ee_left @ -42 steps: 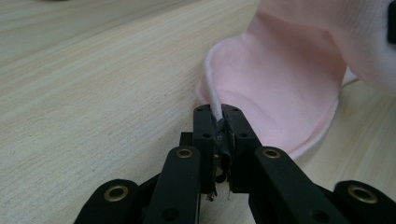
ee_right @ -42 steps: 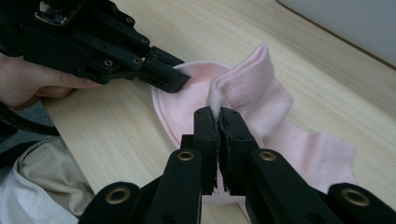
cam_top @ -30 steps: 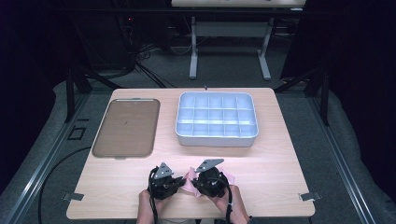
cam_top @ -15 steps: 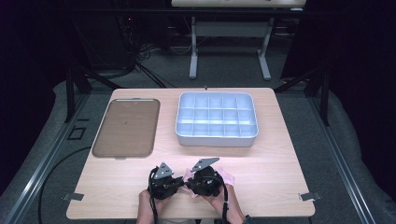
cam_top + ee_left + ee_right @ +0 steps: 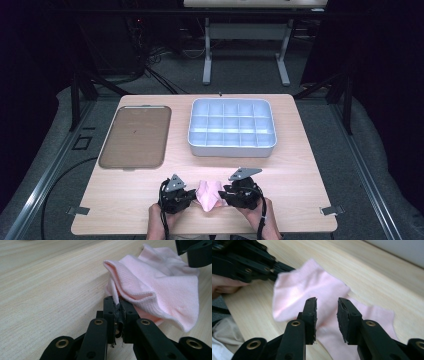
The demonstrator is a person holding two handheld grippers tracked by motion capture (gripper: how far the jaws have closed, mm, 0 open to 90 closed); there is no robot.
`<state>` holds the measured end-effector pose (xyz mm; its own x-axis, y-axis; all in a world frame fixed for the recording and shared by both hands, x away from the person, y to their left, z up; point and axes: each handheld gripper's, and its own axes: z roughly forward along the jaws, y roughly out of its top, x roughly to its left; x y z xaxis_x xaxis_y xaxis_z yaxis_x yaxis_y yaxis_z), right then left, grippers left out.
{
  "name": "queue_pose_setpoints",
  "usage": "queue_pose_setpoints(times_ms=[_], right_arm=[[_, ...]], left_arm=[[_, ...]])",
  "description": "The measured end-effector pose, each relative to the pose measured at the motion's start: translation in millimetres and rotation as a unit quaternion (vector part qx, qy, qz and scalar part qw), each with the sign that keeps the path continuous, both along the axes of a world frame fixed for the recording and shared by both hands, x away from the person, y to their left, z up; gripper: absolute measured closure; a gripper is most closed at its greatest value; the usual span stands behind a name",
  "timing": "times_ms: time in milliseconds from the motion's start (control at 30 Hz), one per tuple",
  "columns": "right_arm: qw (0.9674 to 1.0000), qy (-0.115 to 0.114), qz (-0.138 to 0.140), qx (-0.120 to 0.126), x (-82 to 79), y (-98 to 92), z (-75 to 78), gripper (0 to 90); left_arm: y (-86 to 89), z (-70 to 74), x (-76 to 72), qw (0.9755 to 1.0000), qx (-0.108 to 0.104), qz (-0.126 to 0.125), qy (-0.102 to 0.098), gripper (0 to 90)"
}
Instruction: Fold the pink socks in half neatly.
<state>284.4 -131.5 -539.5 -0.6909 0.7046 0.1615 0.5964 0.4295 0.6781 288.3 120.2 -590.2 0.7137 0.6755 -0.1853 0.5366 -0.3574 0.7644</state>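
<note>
Pink knit sock (image 5: 208, 193) lying crumpled near the front edge of the pale wood desk (image 5: 300, 170), right between the two claws. Left claw (image 5: 118, 305) clamped tight on a fold of the sock's edge, the pads pressed together with the fabric pinched between them and the rest of the sock bunched up beyond in soft ridges. Seen from above, left claw (image 5: 189, 196) just left of the sock, gripped by a hand (image 5: 159, 226) coming in from the bottom edge. Right claw (image 5: 327, 312) parted by a modest gap, jaws having just been opening, nothing pressed between the pads; the sock spread flat on the desk past and beneath the tips, not gripped. From above, right claw (image 5: 224, 194) at the sock's right side, held by the other hand (image 5: 260, 217). In the right gripper view, left claw dark and blurred at the upper left corner, meeting the far end of the sock. Farther back on the desk, well apart from the sock: a flat brown tray (image 5: 135, 136) toward the left and a light grey-blue compartment box (image 5: 232, 127) divided into a grid of cells toward the right. Both sitting level, side by side, not touching each other.
</note>
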Motion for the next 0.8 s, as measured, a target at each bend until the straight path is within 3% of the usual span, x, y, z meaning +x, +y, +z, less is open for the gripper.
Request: queue_pose_setpoints(times_ms=[267,500,700,800], right_arm=[[0.9998,0.010,0.006,-0.016,-2.9,4.7,-15.8,58.3],[0.9971,0.003,0.009,-0.076,-4.0,9.5,-24.8,55.3],[0.9991,-0.004,0.001,-0.041,-5.8,-2.4,-21.0,48.4],[0.9994,-0.004,-0.030,-0.018,-5.7,-22.0,-13.9,46.3]], left_arm=[[0.0,-0.1,0.1,1.0000,-0.001,0.000,0.001,84.5],[0.1,0.0,0.0,1.0000,0.000,0.000,0.000,84.3],[-0.1,-0.1,-0.1,1.0000,0.000,0.001,-0.001,84.3],[-0.1,-0.1,-0.1,1.0000,0.000,0.001,-0.001,84.3]])
